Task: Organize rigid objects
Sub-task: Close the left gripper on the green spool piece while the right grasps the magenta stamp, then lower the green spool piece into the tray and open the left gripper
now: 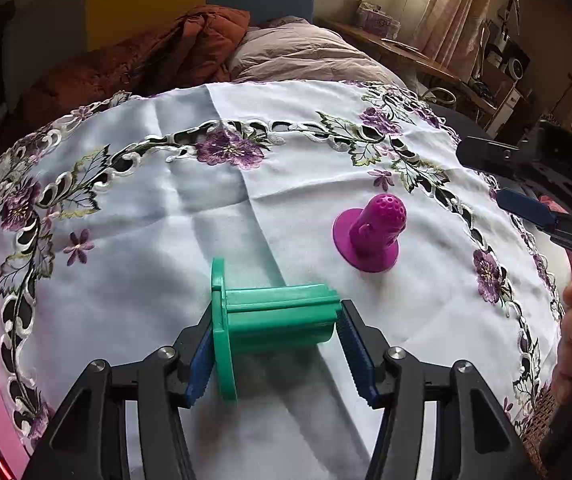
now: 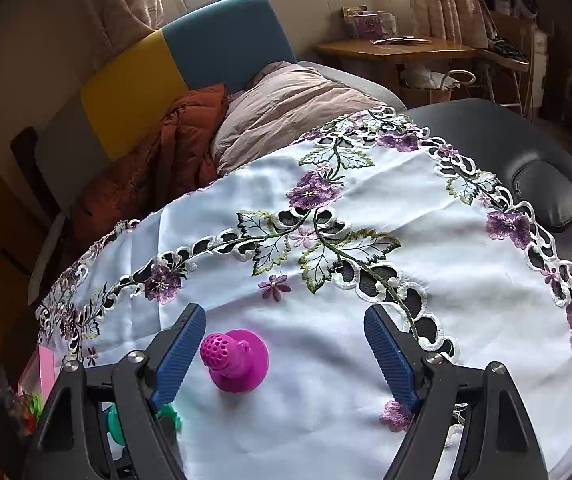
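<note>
Gripping one green spool (image 1: 273, 316), left fingers (image 1: 199, 360); right fingers (image 2: 390, 356) wide open, empty, over one purple peg (image 2: 231, 360).

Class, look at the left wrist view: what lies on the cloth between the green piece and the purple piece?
Nothing: between the green piece and the purple piece the left wrist view shows only bare white tablecloth.
</note>
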`<action>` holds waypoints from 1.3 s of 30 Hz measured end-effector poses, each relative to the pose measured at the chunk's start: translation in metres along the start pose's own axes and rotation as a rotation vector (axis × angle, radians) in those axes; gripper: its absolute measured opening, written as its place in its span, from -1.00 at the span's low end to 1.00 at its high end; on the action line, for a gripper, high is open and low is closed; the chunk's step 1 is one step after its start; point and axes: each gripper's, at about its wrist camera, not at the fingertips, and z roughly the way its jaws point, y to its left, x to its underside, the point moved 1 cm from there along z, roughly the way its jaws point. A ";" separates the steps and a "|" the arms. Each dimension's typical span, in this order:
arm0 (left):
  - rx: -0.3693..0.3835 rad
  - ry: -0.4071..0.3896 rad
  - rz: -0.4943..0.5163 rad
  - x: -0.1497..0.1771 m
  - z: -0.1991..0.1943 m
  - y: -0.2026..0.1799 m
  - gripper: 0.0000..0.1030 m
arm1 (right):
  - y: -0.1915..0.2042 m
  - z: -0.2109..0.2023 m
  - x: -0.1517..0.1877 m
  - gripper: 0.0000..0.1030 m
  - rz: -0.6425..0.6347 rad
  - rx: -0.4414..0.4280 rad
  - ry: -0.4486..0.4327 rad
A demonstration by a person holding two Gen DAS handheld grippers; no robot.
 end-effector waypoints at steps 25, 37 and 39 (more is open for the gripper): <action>-0.014 -0.117 -0.097 0.060 -0.098 0.044 0.12 | 0.059 0.068 0.033 0.36 -0.327 0.052 0.136; -0.118 -0.181 -0.141 0.076 -0.134 0.070 0.12 | 0.065 0.068 0.039 -0.21 -0.383 0.053 0.160; -0.147 -0.192 -0.153 0.081 -0.141 0.077 0.12 | 0.065 0.067 0.038 -0.21 -0.382 0.057 0.154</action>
